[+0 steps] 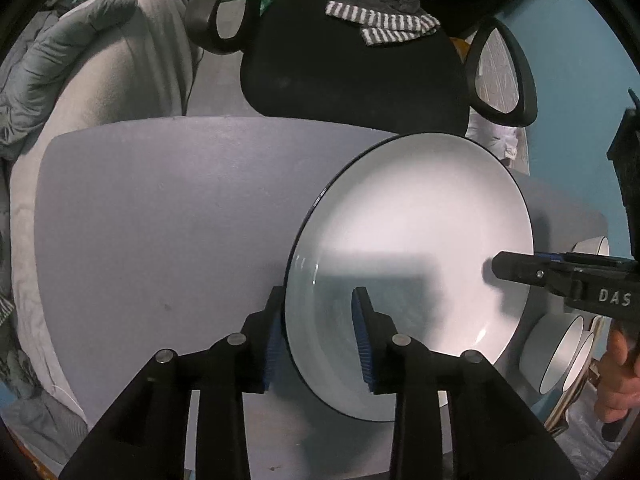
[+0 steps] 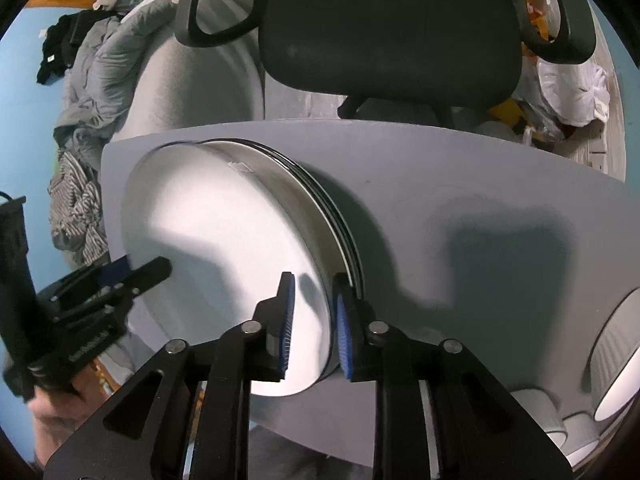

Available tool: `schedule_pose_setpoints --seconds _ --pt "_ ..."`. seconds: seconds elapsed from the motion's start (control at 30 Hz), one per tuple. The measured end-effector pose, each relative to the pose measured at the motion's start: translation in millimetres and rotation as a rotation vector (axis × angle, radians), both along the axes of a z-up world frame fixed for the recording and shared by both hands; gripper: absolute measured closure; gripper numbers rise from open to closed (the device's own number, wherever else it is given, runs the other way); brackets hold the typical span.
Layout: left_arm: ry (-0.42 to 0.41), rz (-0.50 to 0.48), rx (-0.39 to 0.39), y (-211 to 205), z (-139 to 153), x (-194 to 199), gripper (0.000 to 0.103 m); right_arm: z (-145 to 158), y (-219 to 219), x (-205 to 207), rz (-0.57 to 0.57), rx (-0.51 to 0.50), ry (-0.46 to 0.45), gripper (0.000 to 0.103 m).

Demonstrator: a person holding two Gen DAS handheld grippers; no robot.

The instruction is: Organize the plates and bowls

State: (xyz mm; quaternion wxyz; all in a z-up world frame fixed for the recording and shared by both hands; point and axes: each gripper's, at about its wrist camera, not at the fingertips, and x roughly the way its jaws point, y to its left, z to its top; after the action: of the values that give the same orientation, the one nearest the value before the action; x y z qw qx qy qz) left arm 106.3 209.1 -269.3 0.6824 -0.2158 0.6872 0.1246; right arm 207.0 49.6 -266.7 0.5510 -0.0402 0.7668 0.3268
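A large white plate (image 1: 420, 220) with a dark rim lies on the grey table (image 1: 160, 200). In the right wrist view the plate (image 2: 208, 220) rests on top of a stack of plates (image 2: 340, 216). My left gripper (image 1: 320, 340) straddles its left rim, one pad outside and one over the inside, with a gap to the rim. My right gripper (image 2: 314, 324) straddles the opposite rim the same way, its pads standing off the wall. Each gripper also appears in the other's view: right gripper (image 1: 504, 270), left gripper (image 2: 152, 270).
White bowls (image 1: 560, 352) with dark rims sit at the table's right end, beside a ribbed bowl (image 2: 616, 356). A black office chair (image 1: 352, 64) stands behind the table. Grey bedding (image 1: 80, 60) lies to the left. A hand (image 1: 616, 376) holds the right gripper.
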Motion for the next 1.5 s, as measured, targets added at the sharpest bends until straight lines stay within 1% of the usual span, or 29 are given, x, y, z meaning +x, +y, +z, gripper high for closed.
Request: schedule_pose_setpoints --seconds 0.07,0.13,0.2,0.23,0.27,0.3,0.37,0.43,0.5,0.57,0.6,0.67,0.73,0.77,0.8,0.83,0.87,0.93,1.03,1.07,1.17,1.33,1.5 --pt "-0.006 -0.001 0.003 -1.1 -0.1 -1.5 0.07 1.2 1.0 -0.1 -0.005 -0.003 0.011 0.07" --pt "-0.012 0.0 0.002 -2.6 0.0 -3.9 0.07 2.8 2.2 -0.5 -0.003 -0.013 0.011 0.069" --pt "-0.018 0.001 0.004 -3.6 1.3 -4.5 0.066 5.0 2.5 -1.1 -0.001 -0.022 0.01 0.064" --pt "-0.026 0.0 0.011 -4.3 2.7 -4.9 0.064 6.8 3.2 -2.2 0.0 -0.021 0.013 0.059" --pt "-0.029 -0.001 0.022 -5.5 3.6 -5.8 0.06 8.1 3.5 -2.7 0.0 -0.018 0.015 0.054" --pt "-0.035 -0.002 0.037 -6.6 5.6 -6.2 0.055 10.0 3.6 -4.1 0.002 -0.011 0.015 0.051" --pt "-0.044 -0.002 0.048 -9.3 8.9 -6.0 0.051 13.3 4.3 -6.7 0.009 -0.01 0.002 0.045" --pt "-0.052 -0.002 0.051 -11.4 11.6 -6.0 0.05 16.6 4.8 -9.5 0.013 -0.013 -0.017 0.041" --pt "-0.06 -0.005 0.053 -12.9 14.3 -6.5 0.049 21.5 4.4 -10.7 0.007 -0.028 -0.052 0.032" --pt "-0.067 -0.012 0.06 -14.8 17.0 -7.3 0.049 26.0 2.8 -9.6 -0.004 -0.061 -0.106 0.032" --pt "-0.068 -0.013 0.06 -15.1 18.1 -7.6 0.049 27.7 2.5 -8.9 -0.005 -0.06 -0.116 0.032" --pt "-0.076 -0.008 0.058 -15.1 21.1 -9.8 0.049 29.6 2.7 -8.6 -0.012 -0.046 -0.101 0.032" --pt "-0.091 0.0 0.062 -14.4 27.3 -13.0 0.048 35.1 1.9 -8.8 -0.015 -0.049 -0.128 0.032" --pt "-0.098 0.002 0.064 -13.9 30.2 -13.4 0.045 38.1 1.9 -9.7 -0.013 -0.053 -0.147 0.032" --pt "-0.112 0.008 0.066 -13.3 35.5 -15.6 0.04 42.4 1.4 -10.7 -0.009 -0.061 -0.172 0.032" --pt "-0.133 0.017 0.065 -12.8 42.7 -18.7 0.038 46.6 -0.2 -11.7 -0.005 -0.071 -0.2 0.032" --pt "-0.153 0.024 0.063 -12.2 49.1 -21.5 0.036 52.2 -1.2 -13.9 0.001 -0.08 -0.229 0.032" --pt "-0.182 0.031 0.067 -12.2 61.8 -26.9 0.036 61.4 -2.9 -17.6 0.013 -0.091 -0.273 0.032" --pt "-0.22 0.03 0.076 -13.0 80.1 -33.6 0.035 81.4 -7.5 -24.7 0.025 -0.109 -0.366 0.032" --pt "-0.23 0.029 0.079 -12.6 84.2 -35.0 0.032 90.1 -9.2 -27.7 0.026 -0.114 -0.402 0.032" --pt "-0.268 0.024 0.092 -15.7 101.6 -41.4 0.031 111.0 -14.0 -35.8 0.021 -0.116 -0.472 0.032" --pt "-0.313 -0.006 0.113 -19.9 128.3 -52.9 0.031 143.5 -15.3 -49.0 0.005 -0.101 -0.552 0.032" --pt "-0.367 0.005 0.086 -20.1 154.1 -67.8 0.031 171.6 -15.2 -61.9 -0.022 -0.058 -0.585 0.032"
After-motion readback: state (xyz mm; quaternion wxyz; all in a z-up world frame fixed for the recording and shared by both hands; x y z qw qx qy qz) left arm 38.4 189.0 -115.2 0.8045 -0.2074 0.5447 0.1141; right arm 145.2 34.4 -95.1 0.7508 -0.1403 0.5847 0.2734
